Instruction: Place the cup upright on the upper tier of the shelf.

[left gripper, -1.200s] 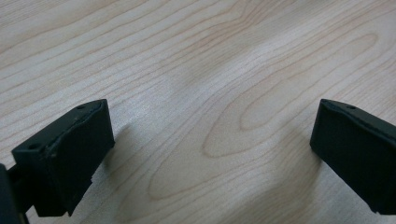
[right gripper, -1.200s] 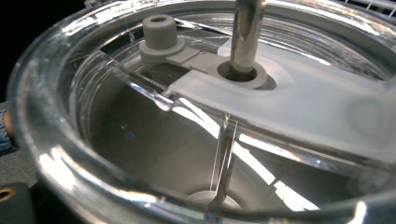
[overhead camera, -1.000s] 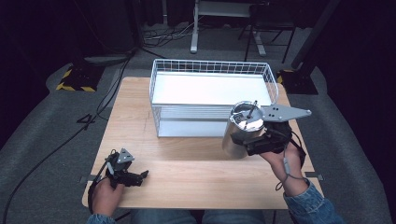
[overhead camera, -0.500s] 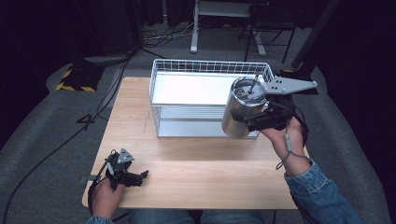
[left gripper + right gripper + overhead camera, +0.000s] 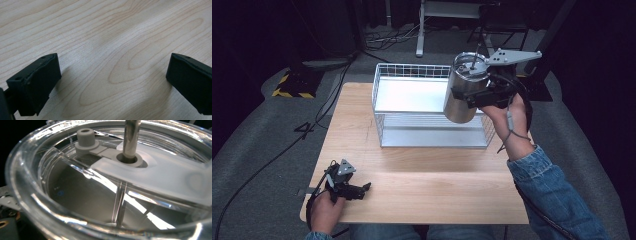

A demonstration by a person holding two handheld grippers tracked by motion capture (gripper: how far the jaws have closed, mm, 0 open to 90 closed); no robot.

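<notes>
The right claw [image 5: 469, 97] is clamped on the side of a steel tumbler [image 5: 464, 89], holding it in the air above the right end of a white wire basket [image 5: 387, 75]. The tumbler leans a little, its mouth tipped toward the camera. It wears a clear lid [image 5: 37, 202] with a metal straw [image 5: 131, 137] standing through a grey seal; in the right gripper view the lid's rim sits very close to the lens, so the grip appears to be high on the body, just under the lid. A grip on the side likely keeps the straw and lid free of the claw and lets the tumbler be lowered upright. A denim sleeve [image 5: 547, 190] reaches in from the lower right behind that hand.

The basket stands at the far middle of the wooden worktop [image 5: 432, 170], its floor bare, and looks like the place the tumbler is meant for.

The left claw [image 5: 364, 188] rests low at the near left corner of the worktop, jaws apart and holding nothing, well away from the basket. It seems parked there to stay out of the way.
</notes>
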